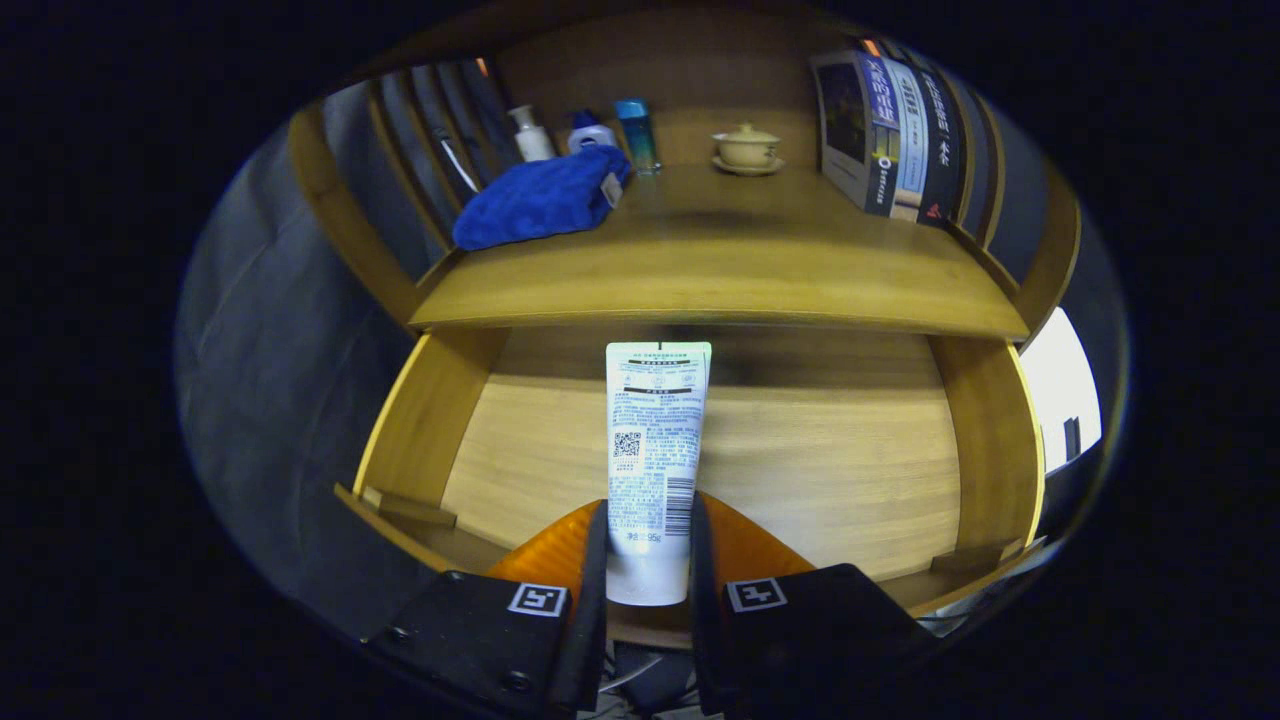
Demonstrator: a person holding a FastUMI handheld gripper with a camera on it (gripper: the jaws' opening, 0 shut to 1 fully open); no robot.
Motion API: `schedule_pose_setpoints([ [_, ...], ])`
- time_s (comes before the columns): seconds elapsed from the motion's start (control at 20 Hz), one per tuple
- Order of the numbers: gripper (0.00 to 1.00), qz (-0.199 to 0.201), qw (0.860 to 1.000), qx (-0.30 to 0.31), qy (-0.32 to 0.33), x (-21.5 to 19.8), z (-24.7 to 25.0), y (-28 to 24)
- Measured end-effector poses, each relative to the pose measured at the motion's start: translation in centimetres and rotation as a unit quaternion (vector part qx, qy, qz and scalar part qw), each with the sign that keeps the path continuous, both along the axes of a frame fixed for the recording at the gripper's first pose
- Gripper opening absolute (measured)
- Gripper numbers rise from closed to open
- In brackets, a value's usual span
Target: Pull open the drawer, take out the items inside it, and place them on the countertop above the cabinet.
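The wooden cabinet's surface (720,260) is seen up top with books (890,135), a blue towel (540,200), some bottles (590,135) and a lidded cup (746,148) on it, the open drawer (820,450) below, and a white tube (655,450) is clamped upright by the gripper (648,545), both fingers pressed against its lower end over the drawer.

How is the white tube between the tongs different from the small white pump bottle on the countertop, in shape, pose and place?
The white tube is flat and long; the pump bottle is round and squat with a pump head. The tube is clamped between both fingers of the tongs and points away over the open drawer; the bottle stands upright on the countertop, behind the blue cloth. Both are white toiletry containers.
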State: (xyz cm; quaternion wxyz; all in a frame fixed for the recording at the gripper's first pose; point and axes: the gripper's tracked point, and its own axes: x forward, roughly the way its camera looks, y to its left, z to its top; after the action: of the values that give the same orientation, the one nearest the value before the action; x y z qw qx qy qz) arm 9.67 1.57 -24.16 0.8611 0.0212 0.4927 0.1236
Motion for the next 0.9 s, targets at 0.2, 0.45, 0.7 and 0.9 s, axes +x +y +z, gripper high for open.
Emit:
schedule_pose_setpoints([
  [0.2,0.44,0.008,0.998,0.014,-0.061,1.5,4.8,0.7],
  [0.45,0.44,-0.035,0.99,0.019,-0.132,9.4,9.7,0.2],
  [0.7,0.44,-0.081,0.987,-0.023,-0.135,17.3,8.8,-2.0],
  [0.9,0.44,-0.096,0.989,-0.038,-0.11,20.0,5.6,-2.0],
])
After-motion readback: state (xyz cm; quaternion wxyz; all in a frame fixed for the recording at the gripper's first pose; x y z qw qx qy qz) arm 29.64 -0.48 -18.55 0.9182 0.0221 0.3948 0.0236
